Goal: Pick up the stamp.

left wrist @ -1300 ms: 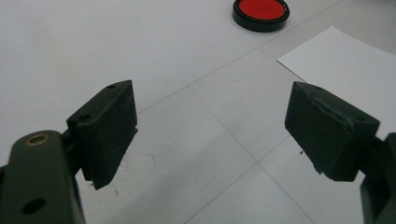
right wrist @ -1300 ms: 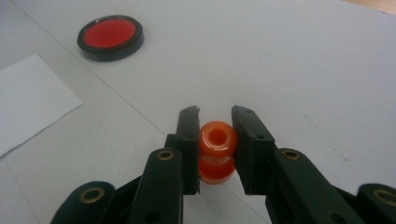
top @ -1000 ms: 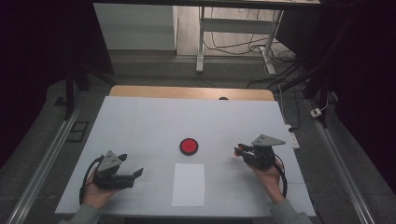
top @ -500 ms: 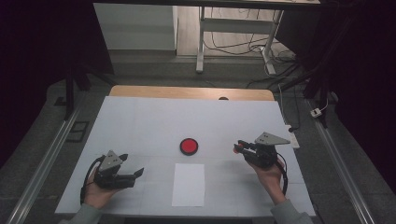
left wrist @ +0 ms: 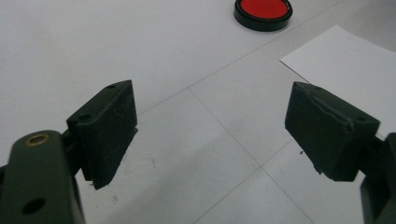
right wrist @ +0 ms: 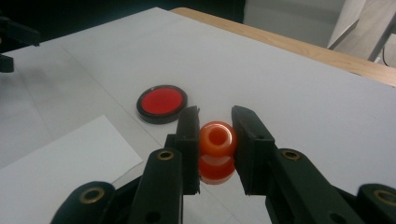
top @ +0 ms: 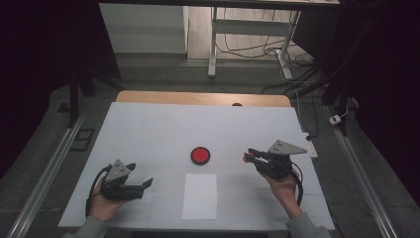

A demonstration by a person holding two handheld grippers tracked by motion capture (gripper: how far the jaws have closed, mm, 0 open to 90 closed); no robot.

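Your right gripper clamps an orange bead between its jaws, lifted just above the table, right of the red disc. Your left gripper rests wide apart beside the white paper.

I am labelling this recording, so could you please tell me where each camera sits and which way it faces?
High view: fixed above the person's side, looking forward and down on the table; both hands show, with the left gripper and right gripper.
Left gripper view: rides the left gripper, looking along its wide-apart jaws over the tabletop.
Right gripper view: rides the right gripper, whose jaws clamp an orange bead.
Shared: all three show the red disc and white paper sheet.
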